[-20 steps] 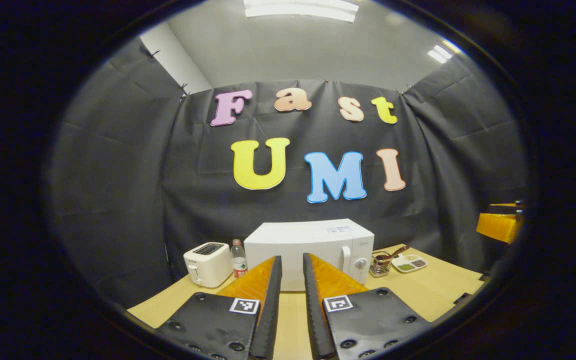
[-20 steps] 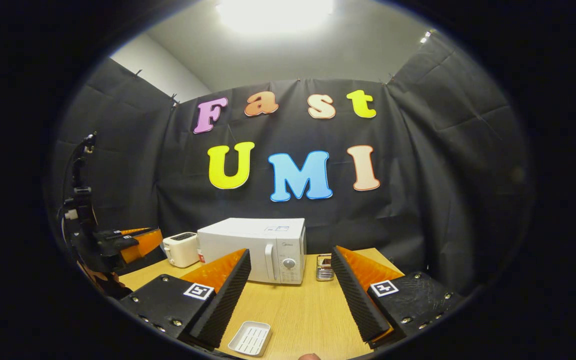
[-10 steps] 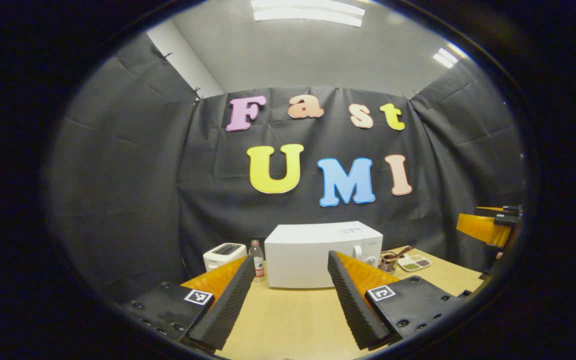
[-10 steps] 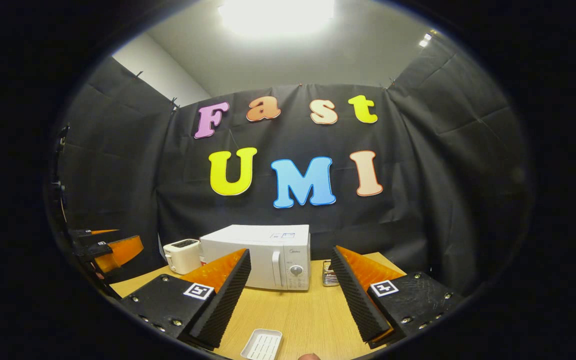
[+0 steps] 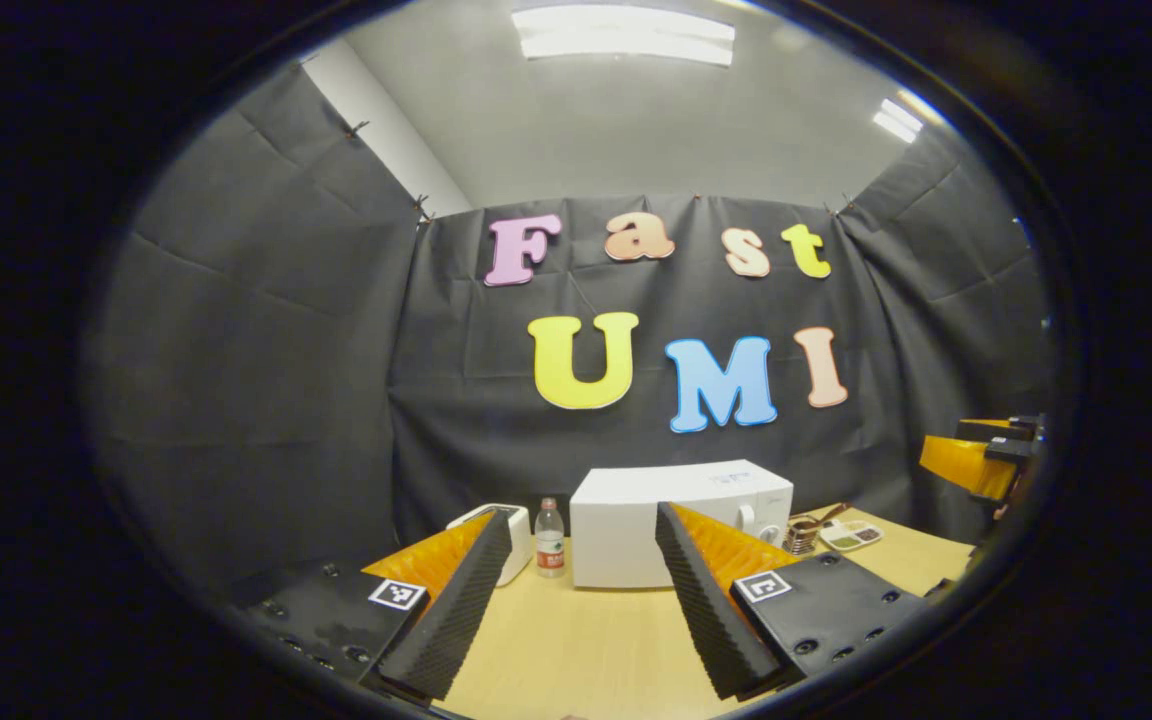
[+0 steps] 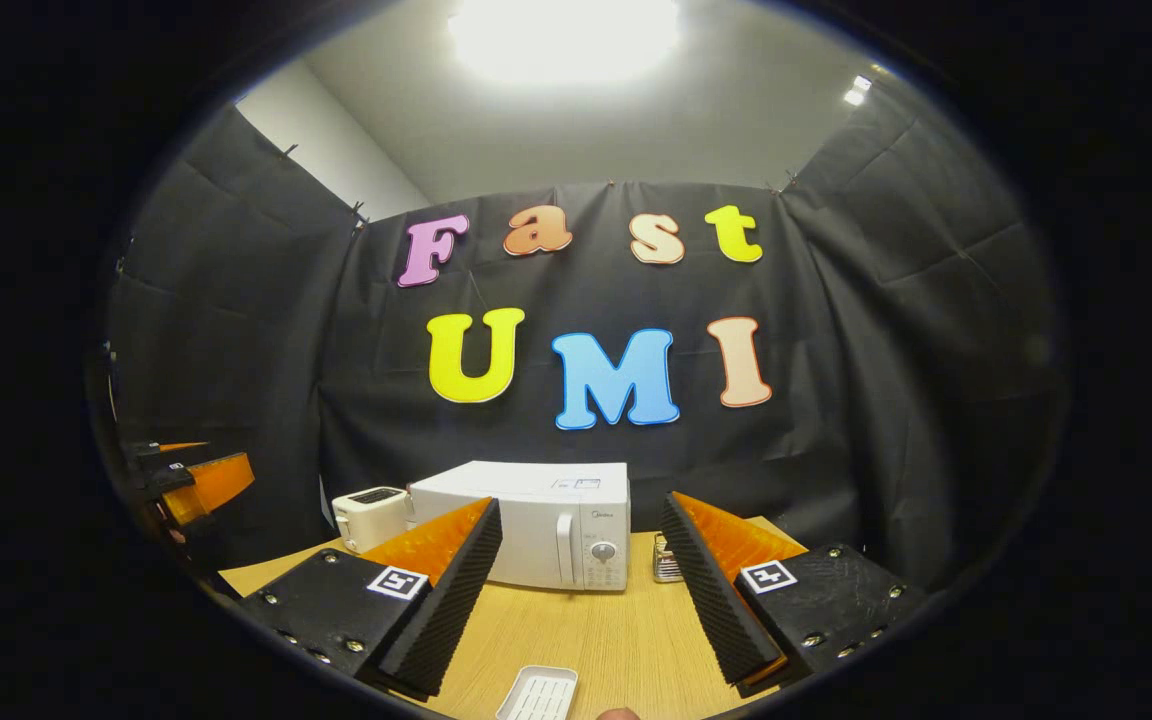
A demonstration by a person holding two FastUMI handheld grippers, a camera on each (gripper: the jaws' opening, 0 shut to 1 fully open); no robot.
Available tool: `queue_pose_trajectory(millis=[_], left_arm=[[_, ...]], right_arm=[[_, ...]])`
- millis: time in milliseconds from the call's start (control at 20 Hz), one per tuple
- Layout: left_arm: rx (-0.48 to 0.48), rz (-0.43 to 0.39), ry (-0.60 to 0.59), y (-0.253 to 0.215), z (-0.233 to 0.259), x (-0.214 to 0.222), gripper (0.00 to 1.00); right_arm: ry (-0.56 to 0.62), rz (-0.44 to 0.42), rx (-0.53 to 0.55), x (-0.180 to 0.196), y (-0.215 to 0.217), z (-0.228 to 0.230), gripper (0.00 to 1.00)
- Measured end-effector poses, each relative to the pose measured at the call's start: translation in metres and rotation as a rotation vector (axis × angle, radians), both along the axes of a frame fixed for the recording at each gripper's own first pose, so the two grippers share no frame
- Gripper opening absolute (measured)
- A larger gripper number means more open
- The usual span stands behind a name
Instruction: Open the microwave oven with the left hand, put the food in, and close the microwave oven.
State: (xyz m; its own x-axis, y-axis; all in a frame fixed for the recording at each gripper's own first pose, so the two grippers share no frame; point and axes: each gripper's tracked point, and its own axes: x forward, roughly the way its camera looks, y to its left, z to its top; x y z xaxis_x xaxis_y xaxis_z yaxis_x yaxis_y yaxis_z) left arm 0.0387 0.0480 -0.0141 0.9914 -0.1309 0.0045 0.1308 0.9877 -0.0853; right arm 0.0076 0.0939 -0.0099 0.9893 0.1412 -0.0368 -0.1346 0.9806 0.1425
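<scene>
- The left tool (image 5: 576,570) is wide open and holds nothing. Its fingers (image 5: 456,610) are wedge shaped with bumpy ridged faces.
- The right tool (image 6: 581,570) is wide open too, with nothing in it.
- The white boxy microwave oven (image 6: 536,530) sits shut at the back of the smooth wooden desk (image 6: 616,640), with a round knob beside its long handle.
- A white toaster (image 5: 511,535) and a clear plastic water bottle (image 5: 550,540) stand just left of it.
- A small white ridged tray (image 6: 538,693) lies on the near edge of the desk.

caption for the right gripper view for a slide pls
Right tool open above the wooden table, facing the closed white microwave, a small white tray nearby.
</scene>
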Motion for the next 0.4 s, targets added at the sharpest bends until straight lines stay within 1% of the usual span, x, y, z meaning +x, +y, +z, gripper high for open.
queue_pose_trajectory(millis=[100, 150, 200, 250, 300, 350, 400], left_arm=[[-0.008, -0.004, -0.006, 0.002, 0.002, -0.002, 0.94], [-0.009, -0.007, -0.007, 0.003, 0.001, -0.002, 0.99], [-0.007, -0.011, -0.008, 0.003, 0.002, -0.004, 0.96], [-0.004, -0.015, -0.013, 0.003, 0.004, -0.003, 0.99], [-0.001, -0.018, -0.022, 0.003, 0.006, -0.003, 0.96], [0.002, -0.023, -0.032, 0.003, 0.009, -0.003, 0.96], [0.006, -0.028, -0.037, 0.002, 0.011, -0.002, 0.99]], right_arm=[[-0.008, 0.004, -0.003, -0.001, 0.005, 0.002, 0.98], [-0.008, 0.006, -0.002, -0.002, 0.008, 0.003, 0.98], [-0.009, 0.007, 0.0, -0.003, 0.011, 0.004, 0.98], [-0.01, 0.009, 0.001, -0.003, 0.013, 0.004, 0.98], [-0.012, 0.008, -0.001, -0.003, 0.014, 0.006, 0.98], [-0.016, 0.007, -0.003, -0.003, 0.016, 0.007, 0.98], [-0.018, 0.006, -0.004, -0.003, 0.017, 0.008, 0.98]])
